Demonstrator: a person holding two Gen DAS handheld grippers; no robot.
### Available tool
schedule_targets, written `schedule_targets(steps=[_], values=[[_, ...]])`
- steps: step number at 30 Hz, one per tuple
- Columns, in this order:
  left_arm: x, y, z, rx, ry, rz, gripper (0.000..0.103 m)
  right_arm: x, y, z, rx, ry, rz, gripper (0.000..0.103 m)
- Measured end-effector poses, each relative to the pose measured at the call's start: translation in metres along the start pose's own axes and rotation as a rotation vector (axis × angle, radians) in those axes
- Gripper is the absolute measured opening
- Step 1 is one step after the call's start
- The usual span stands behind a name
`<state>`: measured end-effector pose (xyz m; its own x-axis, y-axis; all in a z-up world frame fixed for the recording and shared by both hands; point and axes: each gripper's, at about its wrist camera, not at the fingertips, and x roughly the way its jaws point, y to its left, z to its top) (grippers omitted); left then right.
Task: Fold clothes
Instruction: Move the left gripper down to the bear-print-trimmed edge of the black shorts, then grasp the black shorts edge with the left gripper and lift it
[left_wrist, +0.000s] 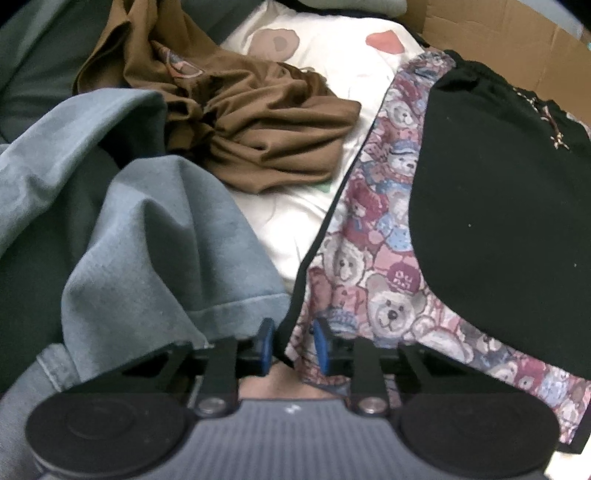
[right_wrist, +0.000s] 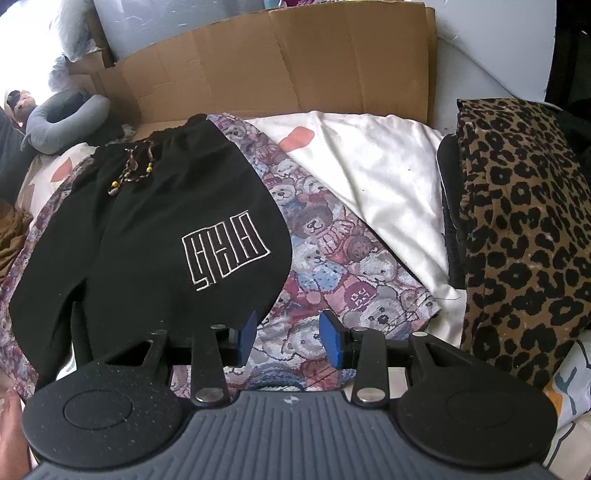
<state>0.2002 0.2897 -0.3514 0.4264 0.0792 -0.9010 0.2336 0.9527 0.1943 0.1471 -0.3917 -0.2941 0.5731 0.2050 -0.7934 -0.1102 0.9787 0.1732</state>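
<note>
Hovering low with its blue pads a small gap apart, the left gripper (left_wrist: 293, 345) straddles the black-trimmed edge of the teddy-bear-print woven cloth (left_wrist: 369, 236), though whether it pinches the edge is unclear; the right gripper (right_wrist: 287, 338) stands wider, holding nothing. The black drawstring shorts with white embroidered logo (right_wrist: 147, 236) lie flat on that cloth on the bed. A closing pinch could catch the cloth rather than the shorts, or snag the grey-blue sweatshirt (left_wrist: 147, 251) beside it, dragging both. The shorts' hems are hidden behind the gripper bodies, and the crumpled brown garment (left_wrist: 258, 129) is too bunched to identify.
</note>
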Motion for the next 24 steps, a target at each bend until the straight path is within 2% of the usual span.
schedule_targets(steps=[5, 9, 13, 14, 17, 24], values=[[0.003, -0.001, -0.002, 0.004, 0.010, 0.001, 0.021, 0.001, 0.000, -0.002, 0.000, 0.006, 0.004, 0.044], [0.006, -0.002, -0.003, 0.008, 0.018, 0.001, 0.028, 0.003, 0.001, -0.004, -0.001, 0.016, 0.011, 0.044], [0.009, -0.003, -0.005, 0.011, 0.025, 0.002, 0.028, 0.004, 0.004, -0.004, -0.010, 0.015, 0.012, 0.044], [0.009, -0.003, -0.005, 0.012, 0.027, 0.002, 0.028, 0.004, 0.005, -0.004, -0.013, 0.015, 0.009, 0.044], [0.008, -0.002, -0.006, 0.008, 0.022, 0.005, 0.016, 0.005, 0.005, -0.004, -0.019, 0.016, -0.006, 0.044], [-0.008, 0.002, -0.001, -0.017, -0.017, -0.017, 0.010, 0.007, 0.006, -0.004, -0.038, 0.017, -0.036, 0.044]])
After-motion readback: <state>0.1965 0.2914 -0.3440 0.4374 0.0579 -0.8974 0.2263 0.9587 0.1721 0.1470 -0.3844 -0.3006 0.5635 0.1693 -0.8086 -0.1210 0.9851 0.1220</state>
